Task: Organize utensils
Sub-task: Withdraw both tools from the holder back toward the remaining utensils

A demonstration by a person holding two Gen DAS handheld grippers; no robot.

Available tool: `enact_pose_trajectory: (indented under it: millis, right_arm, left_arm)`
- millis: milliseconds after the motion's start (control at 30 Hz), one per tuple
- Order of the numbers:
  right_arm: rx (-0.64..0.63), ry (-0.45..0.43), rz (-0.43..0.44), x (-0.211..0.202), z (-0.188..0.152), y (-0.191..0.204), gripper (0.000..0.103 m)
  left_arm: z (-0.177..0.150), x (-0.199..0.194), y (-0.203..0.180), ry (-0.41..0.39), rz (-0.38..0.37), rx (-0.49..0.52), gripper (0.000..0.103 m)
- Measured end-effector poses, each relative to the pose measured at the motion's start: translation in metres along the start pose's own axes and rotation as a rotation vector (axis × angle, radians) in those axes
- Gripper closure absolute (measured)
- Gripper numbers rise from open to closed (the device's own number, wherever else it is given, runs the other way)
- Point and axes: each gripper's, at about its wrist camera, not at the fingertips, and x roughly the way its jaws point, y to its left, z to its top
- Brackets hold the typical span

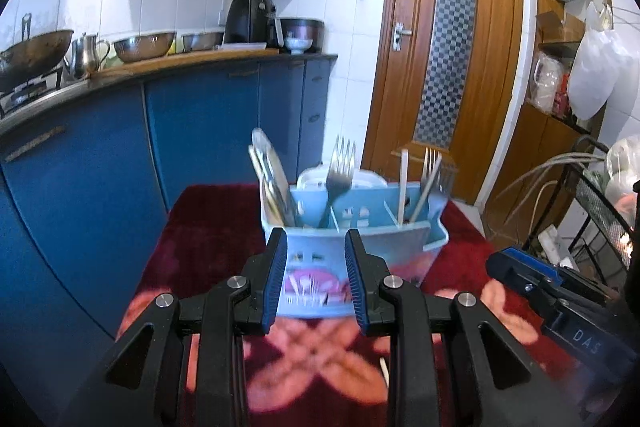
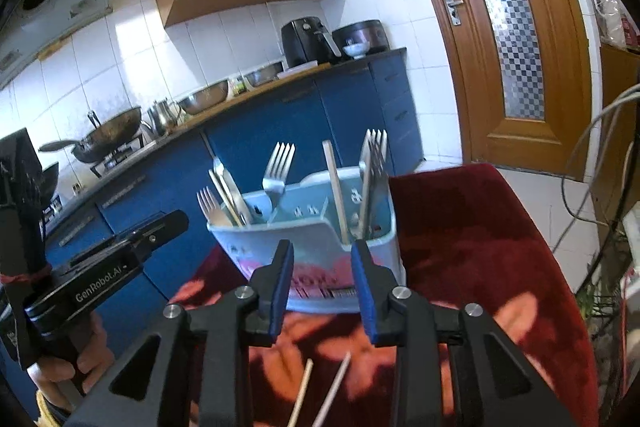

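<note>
Item: caddy (image 1: 352,227), pale blue, centre frame on red cloth (image 1: 208,227); forks (image 1: 340,163) and chopstick (image 1: 403,183) upright inside. Two loose chopsticks (image 2: 320,391) lie at lower centre of my right view. Left hand-held gripper (image 1: 316,281) and right hand-held gripper (image 2: 322,287): jaws narrow, empty. I would dip the right one, pinch one stick mid-length.

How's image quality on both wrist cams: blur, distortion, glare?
Left wrist: heavy fisheye bending of the door; the caddy and cloth pattern are motion-smeared, while the left gripper stays sharp. Right wrist: same distortion, horizon tilted; the forks are fairly crisp, the two sticks near the bottom edge soft. Bright daylight, no strong glare.
</note>
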Motion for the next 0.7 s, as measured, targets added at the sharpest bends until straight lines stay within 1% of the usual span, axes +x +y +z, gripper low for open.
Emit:
enact_pose_trajectory:
  millis: [267, 400, 700]
  right_arm:
    - [0.018, 0.051, -0.027, -0.016, -0.029, -0.011, 0.067]
    - [0.033, 0.085, -0.038, -0.018, -0.042, -0.018, 0.066]
    - [0.068, 0.156, -0.086, -0.018, -0.070, -0.040, 0.059]
  left_arm:
    - [-0.031, 0.004, 0.002, 0.121, -0.018, -0.031, 0.073]
    - [-0.044, 0.008, -0.003, 0.160, -0.023, -0.019, 0.073]
    - [-0.072, 0.027, -0.013, 0.284, -0.046, -0.016, 0.073]
